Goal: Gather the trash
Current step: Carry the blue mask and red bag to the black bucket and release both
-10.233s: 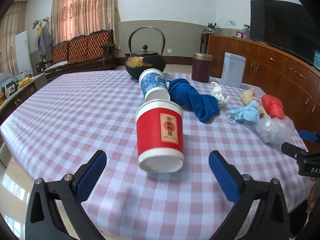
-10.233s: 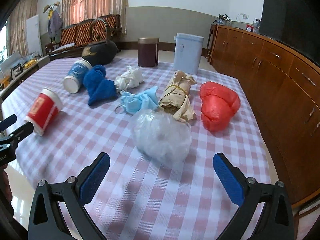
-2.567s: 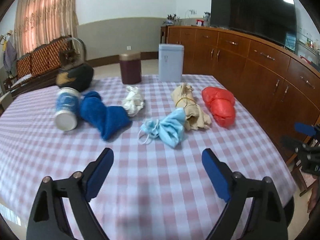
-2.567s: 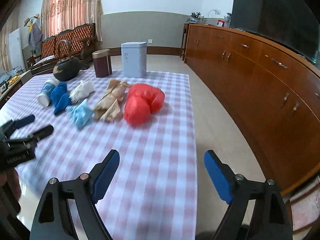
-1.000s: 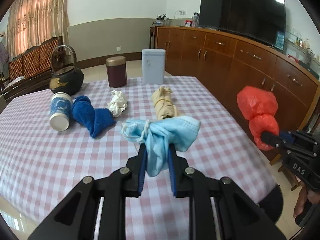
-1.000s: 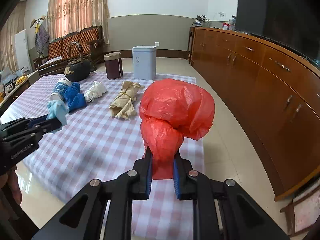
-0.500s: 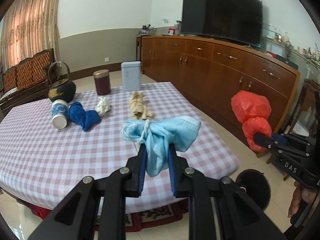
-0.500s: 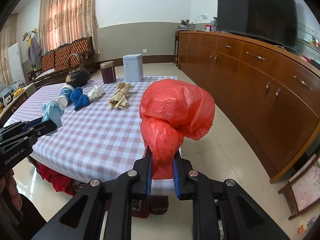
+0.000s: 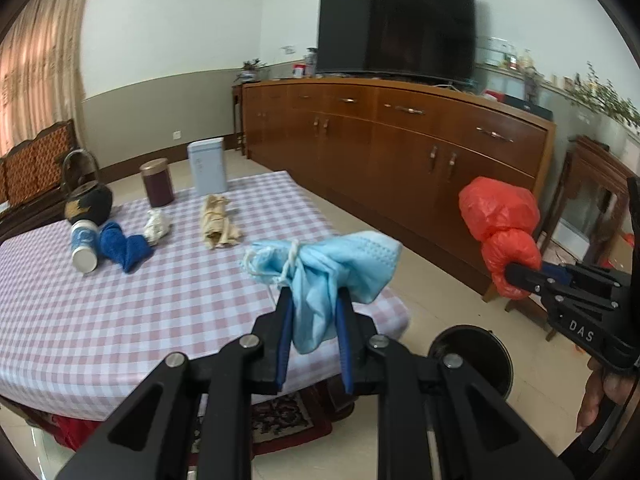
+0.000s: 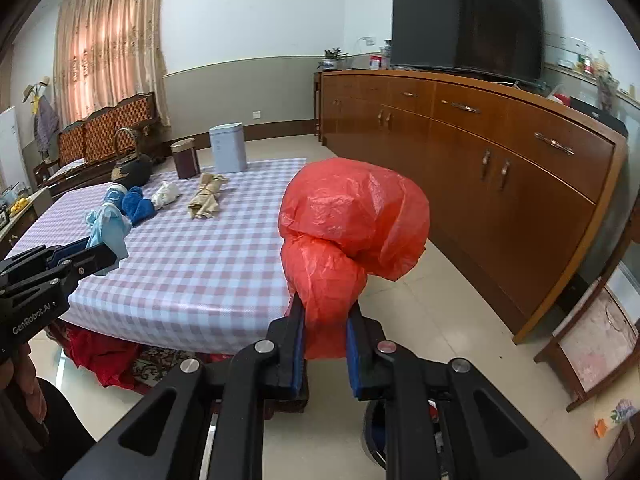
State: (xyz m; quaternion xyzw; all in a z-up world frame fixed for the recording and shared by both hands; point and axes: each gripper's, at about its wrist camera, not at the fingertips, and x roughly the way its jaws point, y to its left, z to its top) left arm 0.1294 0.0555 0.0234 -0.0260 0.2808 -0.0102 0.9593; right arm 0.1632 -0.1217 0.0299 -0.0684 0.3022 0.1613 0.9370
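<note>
My left gripper (image 9: 313,296) is shut on a crumpled light blue face mask (image 9: 324,264), held in the air off the table's near corner. My right gripper (image 10: 325,312) is shut on a knotted red plastic bag (image 10: 352,216), which also shows at the right of the left wrist view as the red bag (image 9: 500,216). On the floor below both grippers stands a round black bin (image 9: 472,344), mostly hidden by the gripper arms. A brown paper bundle (image 9: 218,224), a white wad (image 9: 157,226), a blue cloth (image 9: 124,246) and a blue-and-white cup (image 9: 84,246) lie on the checked table (image 9: 120,320).
A black kettle (image 9: 86,198), a brown canister (image 9: 157,182) and a pale tin (image 9: 207,166) stand at the table's far end. A long wooden sideboard (image 9: 400,148) with a television runs along the right wall. A wooden chair (image 10: 592,344) stands at the right on the tiled floor.
Both grippers have drawn back from the table with the mask and the red bag in them. The table now looks smaller and farther, and the black bin on the floor has come into view.
</note>
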